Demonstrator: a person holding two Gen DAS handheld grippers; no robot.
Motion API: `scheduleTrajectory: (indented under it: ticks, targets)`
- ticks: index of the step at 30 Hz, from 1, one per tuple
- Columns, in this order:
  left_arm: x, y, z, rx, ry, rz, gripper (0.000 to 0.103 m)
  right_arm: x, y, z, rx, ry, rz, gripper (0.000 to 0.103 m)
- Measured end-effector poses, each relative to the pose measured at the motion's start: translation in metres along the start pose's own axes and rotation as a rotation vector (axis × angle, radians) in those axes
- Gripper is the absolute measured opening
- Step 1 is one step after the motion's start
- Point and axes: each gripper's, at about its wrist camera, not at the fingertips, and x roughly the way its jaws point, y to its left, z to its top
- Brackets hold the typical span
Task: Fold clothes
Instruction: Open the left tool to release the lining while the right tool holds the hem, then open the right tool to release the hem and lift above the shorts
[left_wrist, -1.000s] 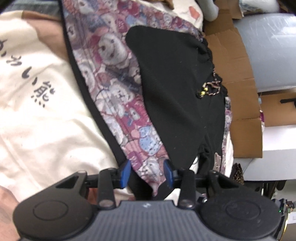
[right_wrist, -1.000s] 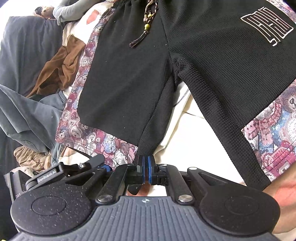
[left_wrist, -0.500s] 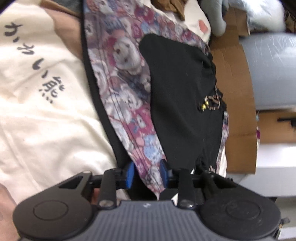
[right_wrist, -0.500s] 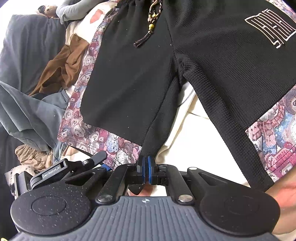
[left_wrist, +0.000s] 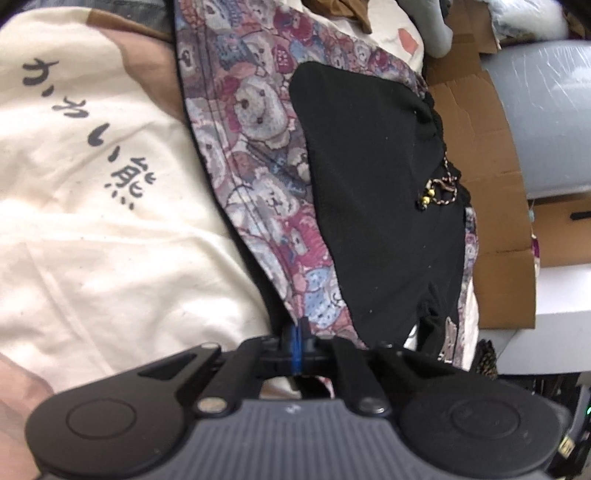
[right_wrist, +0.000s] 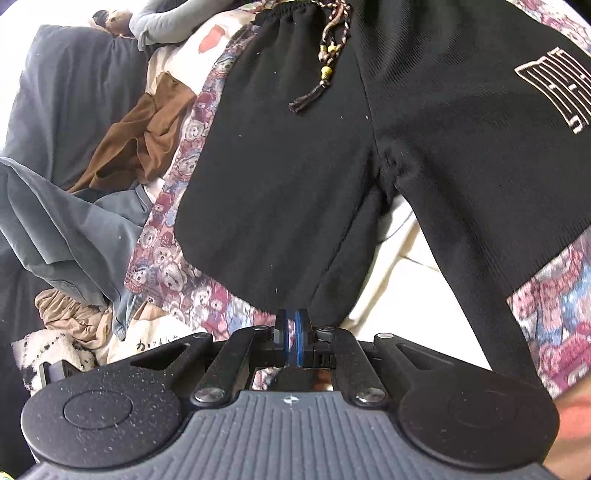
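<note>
Both grippers, left gripper (left_wrist: 298, 334) and right gripper (right_wrist: 291, 326), are clamped on the hem of the shorts (right_wrist: 295, 177) (spread flat on cream bedding (left_wrist: 92, 240)); lifting evenly should keep the fold square.

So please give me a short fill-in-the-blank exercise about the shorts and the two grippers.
1. The left gripper has its jaws ____ on the hem of the shorts.
2. The side panels of the shorts show a ____ print.
3. The drawstring carries yellow ____.
4. The shorts lie on a cream sheet printed with dark ____.

Missing words: shut; bear; beads; characters
</note>
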Motion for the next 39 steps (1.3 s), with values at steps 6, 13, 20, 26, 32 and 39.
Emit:
scheduleTrajectory:
  ticks: [6,13,20,26,32,39]
  targets:
    - [-0.006,0.002,0.000,0.035,0.002,0.024,0.000,0.009,0.008,0.019,-0.001,-0.020,0.015,0.002]
    - [-0.006,0.001,0.002,0.083,0.010,0.047,0.000,0.016,0.016,0.065,-0.049,-0.104,-0.033,0.003]
    - [-0.019,-0.004,0.011,0.086,0.030,0.019,0.014,0.017,0.003,0.114,-0.129,-0.179,-0.138,0.021]
    - [-0.049,-0.005,0.023,0.128,-0.026,0.041,0.014,0.016,-0.026,0.127,-0.186,-0.138,-0.225,0.021]
    - [-0.051,-0.024,0.039,0.194,-0.078,0.081,0.015,0.009,-0.042,0.128,-0.322,-0.037,-0.237,0.025]
    - [-0.042,-0.048,0.056,0.255,-0.103,0.174,0.015,0.002,-0.061,0.129,-0.479,0.082,-0.250,0.025]
